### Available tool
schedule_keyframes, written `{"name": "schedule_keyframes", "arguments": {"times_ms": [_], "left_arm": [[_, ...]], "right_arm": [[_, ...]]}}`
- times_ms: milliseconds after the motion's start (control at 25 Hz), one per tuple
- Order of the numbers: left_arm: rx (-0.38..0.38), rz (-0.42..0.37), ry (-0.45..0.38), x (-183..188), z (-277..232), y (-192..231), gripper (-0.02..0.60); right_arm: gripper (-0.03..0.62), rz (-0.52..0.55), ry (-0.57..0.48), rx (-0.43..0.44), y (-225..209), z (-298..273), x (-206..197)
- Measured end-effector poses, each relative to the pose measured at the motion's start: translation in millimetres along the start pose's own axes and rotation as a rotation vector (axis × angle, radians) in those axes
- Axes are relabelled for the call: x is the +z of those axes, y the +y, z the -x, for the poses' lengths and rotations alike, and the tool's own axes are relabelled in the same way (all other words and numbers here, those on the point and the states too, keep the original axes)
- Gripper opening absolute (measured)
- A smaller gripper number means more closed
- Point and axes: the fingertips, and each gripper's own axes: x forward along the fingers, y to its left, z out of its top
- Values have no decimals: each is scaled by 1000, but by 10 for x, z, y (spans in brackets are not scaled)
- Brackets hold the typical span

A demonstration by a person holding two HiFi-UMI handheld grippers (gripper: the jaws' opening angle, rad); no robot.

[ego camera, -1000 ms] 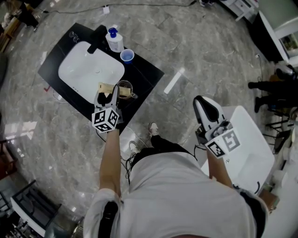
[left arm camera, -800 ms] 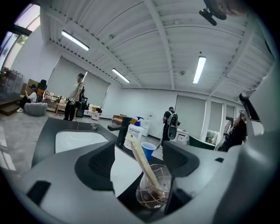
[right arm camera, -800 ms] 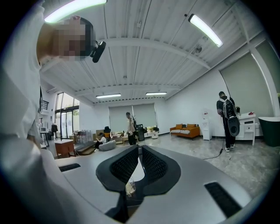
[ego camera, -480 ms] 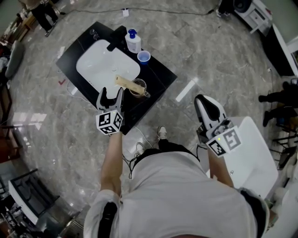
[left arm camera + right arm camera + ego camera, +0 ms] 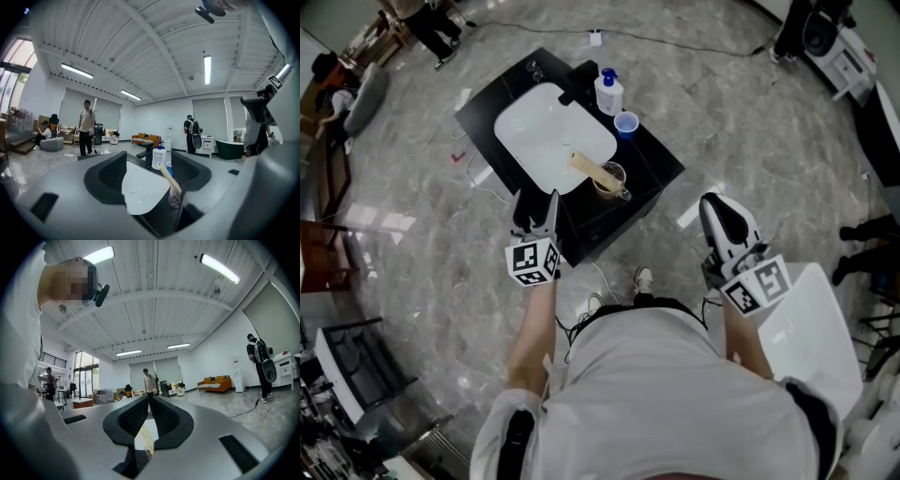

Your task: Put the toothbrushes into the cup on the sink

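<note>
The toothbrush [image 5: 589,167] leans in the cup [image 5: 610,180], which stands on the black table [image 5: 652,169] just beside the sink [image 5: 546,131]. The left gripper [image 5: 537,202] hovers at the table's near edge, its jaws spread and closing with nothing between them. The right gripper [image 5: 719,204] is well apart from the table, jaws pressed together and empty

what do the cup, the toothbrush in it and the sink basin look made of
Cup: clear glass or plastic, with a see-through wall. Toothbrush: pale tan, matte, probably bamboo or wood. Sink basin: glossy white, likely ceramic, set in a black countertop.
</note>
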Motion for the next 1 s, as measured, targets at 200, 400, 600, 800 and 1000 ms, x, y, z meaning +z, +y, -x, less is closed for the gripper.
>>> {"name": "schedule_keyframes", "arguments": {"times_ms": [200, 400, 600, 800, 1000], "left_arm": [[47, -18, -21, 81, 283, 84, 227], [88, -15, -38, 133, 512, 158, 179], [102, -1, -53, 199, 715, 152, 99], [101, 17, -84, 362, 860, 67, 26], [95, 14, -114, 545, 994, 41, 3]], "right_arm": [[51, -14, 2, 58, 123, -107, -34], [51, -26, 4, 113, 225, -230, -70], [51, -24, -5, 145, 320, -292, -48], [51, -38, -1, 151, 331, -302, -58], [51, -40, -4, 170, 417, -355, -63]]}}
